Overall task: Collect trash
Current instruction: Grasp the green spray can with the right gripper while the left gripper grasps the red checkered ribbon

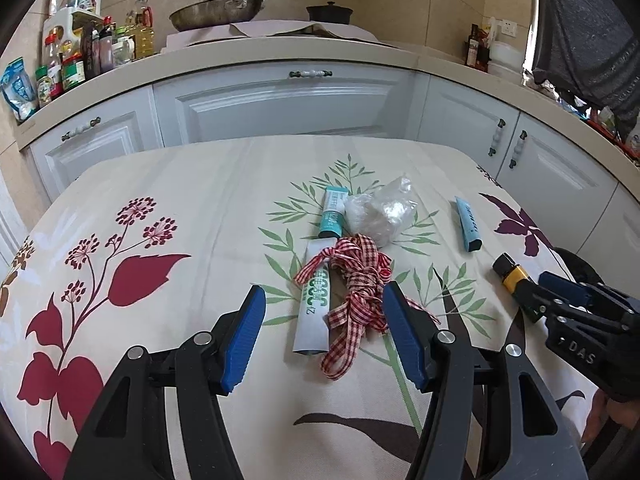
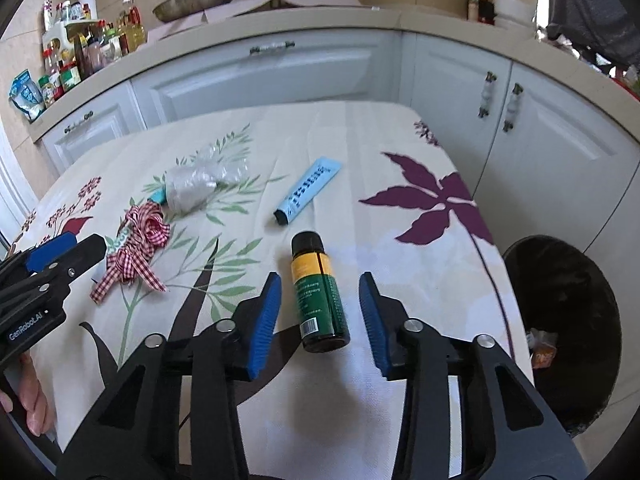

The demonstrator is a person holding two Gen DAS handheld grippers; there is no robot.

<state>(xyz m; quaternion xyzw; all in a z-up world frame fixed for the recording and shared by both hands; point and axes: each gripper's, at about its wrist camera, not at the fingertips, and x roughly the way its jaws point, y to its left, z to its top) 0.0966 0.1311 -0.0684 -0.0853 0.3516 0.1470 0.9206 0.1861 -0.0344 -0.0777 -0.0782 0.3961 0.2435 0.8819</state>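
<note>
1. The table (image 1: pixel 168 184), under a cream cloth printed with red, green and purple leaves, fills both views; white kitchen cabinets (image 1: pixel 280 104) and a beige counter run behind it at twelve o'clock.
2. A black bin (image 2: pixel 568 320) stands off the table's edge at three o'clock in the right wrist view; a scrap of wrapper lies inside it.
3. The left gripper (image 1: pixel 324 332) hangs over the middle of the table with its blue pads apart, holding nothing; the ribbon and the white tube lie between them, the ribbon's edge close to the right-hand pad, though contact is not certain.
4. The right gripper (image 2: pixel 320 316) has its pads parted to either side of the bottle, a gap showing on both sides, so nothing is gripped.
5. The white tube (image 1: pixel 314 312) with green lettering lies lengthwise, pointing toward twelve o'clock.
6. The red-and-white checked ribbon (image 1: pixel 356 280) is bunched in a knot, lying partly over that tube.
7. A crumpled clear plastic bag (image 1: pixel 380 210) sits at twelve o'clock of the ribbon, touching a teal tube (image 1: pixel 332 214).
8. A pale blue tube (image 2: pixel 308 190) lies alone at eleven o'clock of the bottle.
9. The dark green bottle (image 2: pixel 318 292), with a yellow band and black cap, lies on its side, cap toward twelve o'clock.
</note>
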